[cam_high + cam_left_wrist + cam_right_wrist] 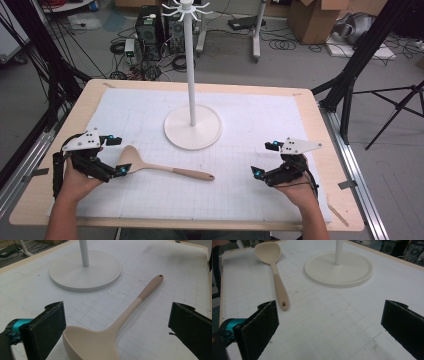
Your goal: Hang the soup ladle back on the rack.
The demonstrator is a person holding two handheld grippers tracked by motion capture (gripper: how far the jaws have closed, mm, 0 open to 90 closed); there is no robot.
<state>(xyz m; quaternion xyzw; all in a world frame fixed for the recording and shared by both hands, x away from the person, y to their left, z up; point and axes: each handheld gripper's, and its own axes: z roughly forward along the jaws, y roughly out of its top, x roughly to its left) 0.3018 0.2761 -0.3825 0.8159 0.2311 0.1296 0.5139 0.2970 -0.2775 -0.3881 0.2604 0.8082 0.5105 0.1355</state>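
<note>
A beige ladle (150,165) lies flat on the white gridded mat (250,195), its bowl to the left and its darker handle pointing right. My left gripper (116,155) is open, and the ladle bowl (90,345) sits on the mat between its wide-spread jaws. My right gripper (265,159) is open too, at the mat's right side, with nothing between its jaws. From the right gripper view, the ladle (274,270) lies ahead to the left, and its handle end has a hole. A white hook stand (192,75) rises from a round base (210,132) at mid-table.
The stand's round base (75,277) (352,272) lies just beyond the ladle. The wooden table edge (320,125) frames the mat. Black tripod legs, cables, computer towers and cardboard boxes stand on the floor behind the table.
</note>
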